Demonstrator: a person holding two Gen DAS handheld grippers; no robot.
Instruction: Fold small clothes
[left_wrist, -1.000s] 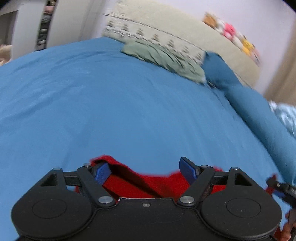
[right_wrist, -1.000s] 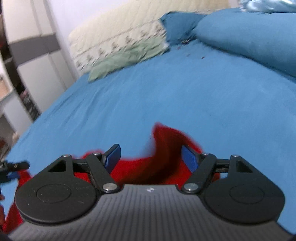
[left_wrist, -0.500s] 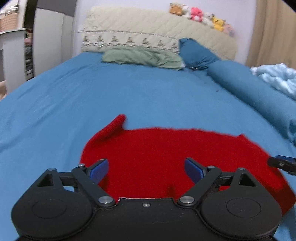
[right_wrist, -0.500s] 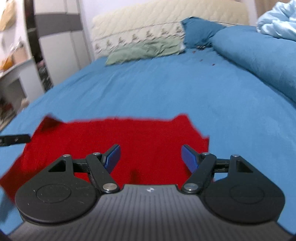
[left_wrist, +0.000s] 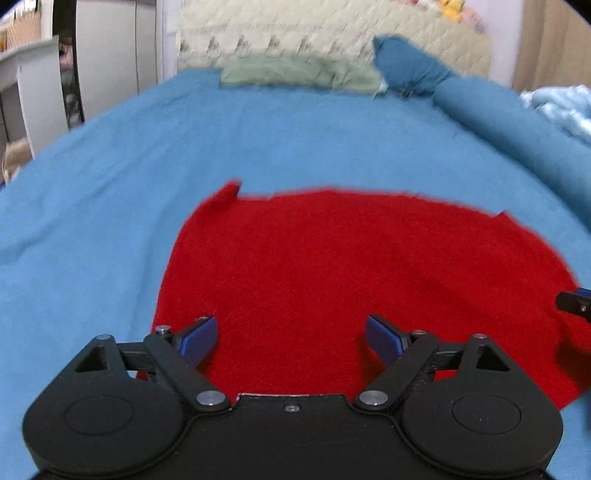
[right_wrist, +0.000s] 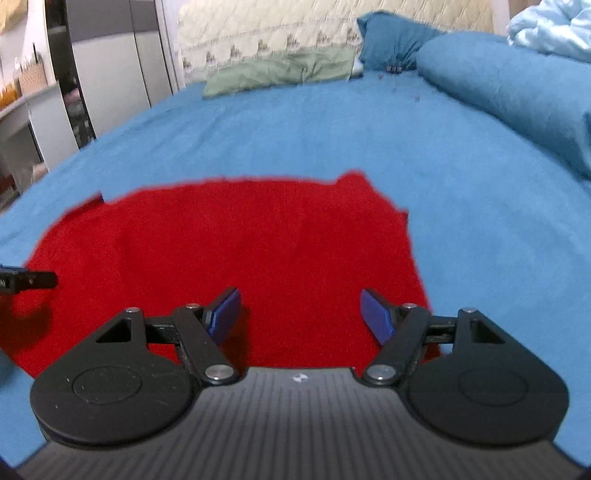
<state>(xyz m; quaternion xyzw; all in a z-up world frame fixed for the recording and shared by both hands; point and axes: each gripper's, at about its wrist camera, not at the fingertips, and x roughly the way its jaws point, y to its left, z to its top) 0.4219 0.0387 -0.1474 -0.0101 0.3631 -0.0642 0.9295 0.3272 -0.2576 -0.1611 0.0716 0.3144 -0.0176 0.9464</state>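
A small red garment (left_wrist: 351, 266) lies spread flat on the blue bed sheet (left_wrist: 110, 184). It also shows in the right wrist view (right_wrist: 229, 240). My left gripper (left_wrist: 291, 341) is open and empty, held above the garment's near left part. My right gripper (right_wrist: 301, 317) is open and empty above the garment's near right part. The tip of the right gripper shows at the right edge of the left wrist view (left_wrist: 574, 302). The tip of the left gripper shows at the left edge of the right wrist view (right_wrist: 26, 280).
A green cloth (right_wrist: 277, 72) lies at the head of the bed by a beige quilted headboard (right_wrist: 295, 26). A rolled blue bolster (right_wrist: 517, 85) runs along the right side. A light blue blanket (right_wrist: 550, 26) and a cabinet (right_wrist: 110, 66) flank the bed.
The red garment went from bunched up at the grippers to spread flat on the sheet. Both grippers have drawn back and up from it and stay open.
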